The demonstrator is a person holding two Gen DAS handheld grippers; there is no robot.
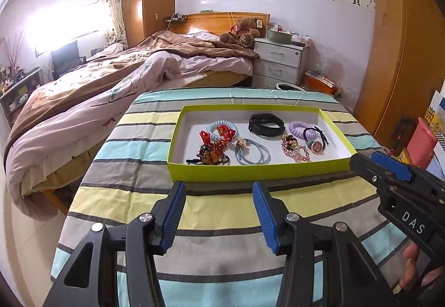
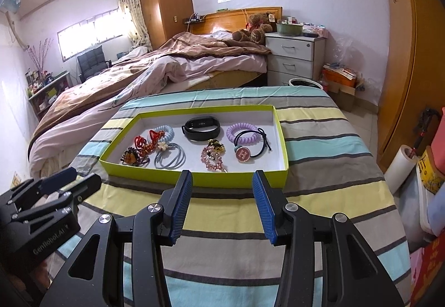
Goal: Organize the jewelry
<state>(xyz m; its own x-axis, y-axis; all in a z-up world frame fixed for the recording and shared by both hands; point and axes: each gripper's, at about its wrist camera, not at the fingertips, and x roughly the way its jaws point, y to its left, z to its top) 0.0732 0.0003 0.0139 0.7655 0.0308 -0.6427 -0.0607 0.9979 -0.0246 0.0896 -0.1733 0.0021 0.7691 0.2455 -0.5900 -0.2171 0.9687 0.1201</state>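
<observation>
A shallow lime-green box [image 1: 250,172] [image 2: 192,177] lies on the striped tablecloth. Inside it are a black wristband [image 1: 267,124] [image 2: 201,127], a purple coil hair tie [image 1: 299,127] [image 2: 240,130], a black tie with a pink round charm [image 1: 317,145] [image 2: 244,154], a pink bead bracelet [image 1: 294,151] [image 2: 212,159], grey elastic bands [image 1: 253,155] [image 2: 170,158], a blue coil tie [image 1: 219,126] [image 2: 165,132] and red and amber bead pieces [image 1: 214,151] [image 2: 139,152]. My left gripper [image 1: 219,187] and right gripper [image 2: 222,177] both stand open with nothing between them, just short of the box's near wall.
The striped cloth [image 1: 222,223] covers a small table. Behind it stand an unmade bed [image 1: 125,79], a white drawer unit [image 1: 281,62] and wooden wardrobes [image 1: 403,56]. Cluttered items [image 2: 425,168] crowd the table's right side.
</observation>
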